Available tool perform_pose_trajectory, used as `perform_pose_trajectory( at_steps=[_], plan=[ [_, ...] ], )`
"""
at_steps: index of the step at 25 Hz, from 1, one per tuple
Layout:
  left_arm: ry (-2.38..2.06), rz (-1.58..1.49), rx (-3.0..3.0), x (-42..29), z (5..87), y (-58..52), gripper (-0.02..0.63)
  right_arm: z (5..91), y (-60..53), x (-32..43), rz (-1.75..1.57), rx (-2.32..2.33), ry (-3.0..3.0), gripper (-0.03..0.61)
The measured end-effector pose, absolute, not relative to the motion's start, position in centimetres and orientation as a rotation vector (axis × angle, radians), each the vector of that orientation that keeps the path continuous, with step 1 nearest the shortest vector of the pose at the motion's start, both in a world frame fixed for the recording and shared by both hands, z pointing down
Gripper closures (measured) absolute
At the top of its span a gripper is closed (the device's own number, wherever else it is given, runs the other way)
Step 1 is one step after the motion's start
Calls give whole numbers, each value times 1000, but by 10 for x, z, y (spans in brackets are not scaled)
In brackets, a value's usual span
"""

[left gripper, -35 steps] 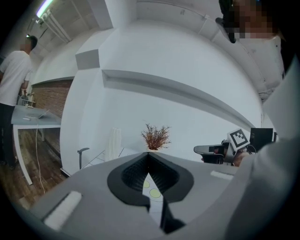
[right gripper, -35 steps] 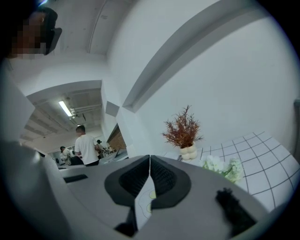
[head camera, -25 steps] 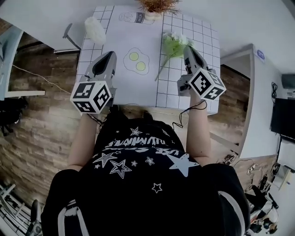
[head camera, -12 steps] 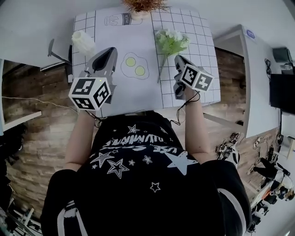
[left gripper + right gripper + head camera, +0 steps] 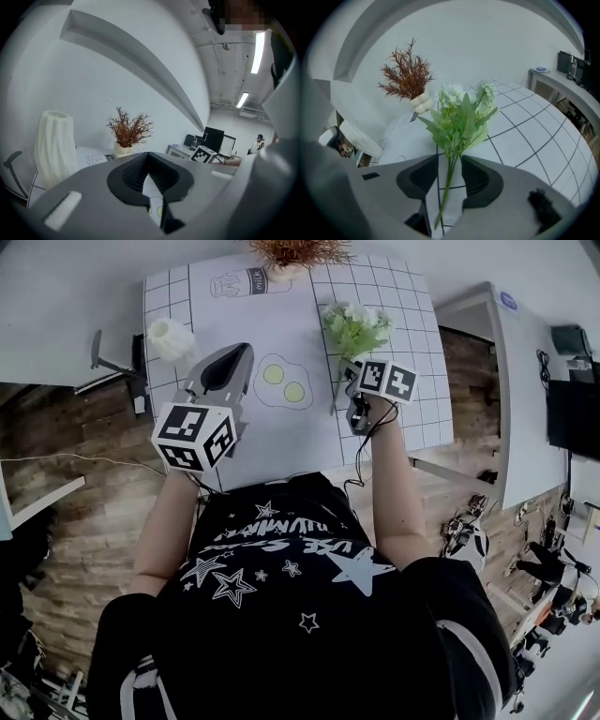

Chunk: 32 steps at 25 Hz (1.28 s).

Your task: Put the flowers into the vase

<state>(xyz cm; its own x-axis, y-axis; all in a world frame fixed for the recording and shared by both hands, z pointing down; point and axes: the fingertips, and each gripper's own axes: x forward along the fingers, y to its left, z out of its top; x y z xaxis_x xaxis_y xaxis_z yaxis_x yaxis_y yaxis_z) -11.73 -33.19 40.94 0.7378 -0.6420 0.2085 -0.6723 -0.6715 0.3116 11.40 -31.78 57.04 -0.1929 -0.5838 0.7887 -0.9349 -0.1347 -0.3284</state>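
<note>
So the bunch of green-and-white artificial flowers [image 5: 354, 329] is lying on the white table with the grid-pattern cloth [image 5: 412, 362], right of centre. The blooms point to the far side and the thin stems run back toward the person.

The right gripper [image 5: 347, 371] is angled down over those stems. In the right gripper view its jaws have just been opening. The stems sit in the gap between them, but the right gripper [image 5: 450, 161] has let go: cloth shows on both sides of the stems and neither pad presses on them.

The left gripper [image 5: 236, 354] is on the left half of the table with its jaws clenched together and nothing in them. You can see that clearly in the left gripper view [image 5: 149, 157].

The tall white ribbed vase [image 5: 171, 337] stands upright at the far left of the table, left of the left gripper and apart from it, and well apart from the flowers. It's on the left side of the left gripper view too [image 5: 55, 143].

There's also a reddish-brown dried plant in a small cream pot [image 5: 298, 251] at the far edge. A fried-eggs drawing [image 5: 283, 382] is printed on the cloth between the two grippers.
</note>
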Motion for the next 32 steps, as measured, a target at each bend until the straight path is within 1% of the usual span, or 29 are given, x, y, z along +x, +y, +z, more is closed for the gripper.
perform_pose_trajectory(
  at_steps=[3,10,11,13,14,18,24,32],
  plan=[
    [-975,118,2542,-118,419,-332,604,581,-321,117,1269,1717,-1699,410],
    [-942,92,2514,-123,427,-337,604,596,-330,115,1233,1732,-1586,410],
    [-939,90,2509,-124,429,-338,604,596,-331,116,1209,1732,-1563,418],
    [-933,87,2495,-125,432,-340,604,597,-330,120,1167,1738,-1532,472],
    [-930,87,2491,-125,433,-339,604,598,-329,122,1162,1742,-1529,487],
    [-918,86,2492,-123,433,-335,604,598,-328,125,1193,1737,-1547,510],
    [-924,93,2513,-117,427,-325,604,597,-326,124,1224,1730,-1597,523],
    [-1042,96,2510,-127,417,-315,604,588,-318,113,1298,1694,-1744,523]
  ],
)
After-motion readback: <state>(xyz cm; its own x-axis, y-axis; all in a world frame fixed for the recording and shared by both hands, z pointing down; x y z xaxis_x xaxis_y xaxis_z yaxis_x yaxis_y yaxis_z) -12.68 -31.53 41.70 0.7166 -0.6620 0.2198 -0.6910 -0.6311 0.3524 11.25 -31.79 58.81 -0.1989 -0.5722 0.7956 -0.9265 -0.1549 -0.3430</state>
